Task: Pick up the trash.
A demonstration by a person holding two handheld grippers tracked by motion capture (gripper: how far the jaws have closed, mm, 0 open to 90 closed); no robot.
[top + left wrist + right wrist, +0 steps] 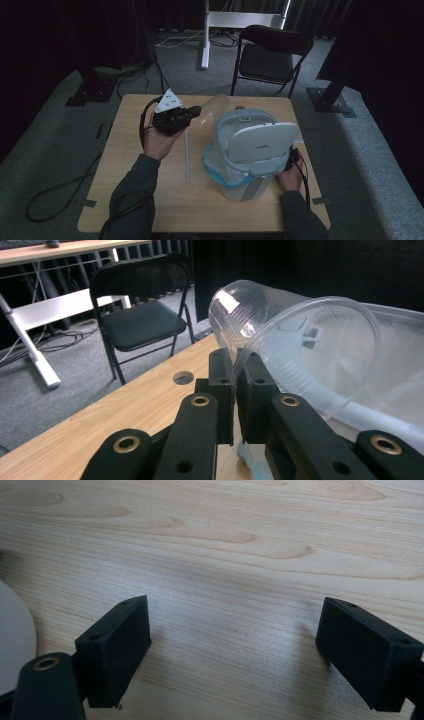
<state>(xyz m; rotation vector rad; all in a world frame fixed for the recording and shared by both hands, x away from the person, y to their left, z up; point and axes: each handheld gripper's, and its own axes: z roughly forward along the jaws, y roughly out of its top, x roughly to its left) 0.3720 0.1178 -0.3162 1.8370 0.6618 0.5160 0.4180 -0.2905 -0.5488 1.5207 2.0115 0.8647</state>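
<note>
My left gripper (196, 111) is raised above the table, shut on the rim of a clear plastic cup (214, 107). The cup (295, 340) lies on its side in the jaws, its mouth toward the camera, right beside the open grey bin (245, 150). The bin has a blue-edged liner and its white lid (262, 140) is tipped up. My right gripper (292, 159) rests low behind the bin's right side. In the right gripper view its jaws (235, 650) stand wide apart over bare wood, holding nothing.
A clear straw (188, 155) lies on the wooden table (135, 190) left of the bin. A black folding chair (270, 55) stands beyond the far edge, with a white stand (240, 20) behind it. Cables trail on the floor at left.
</note>
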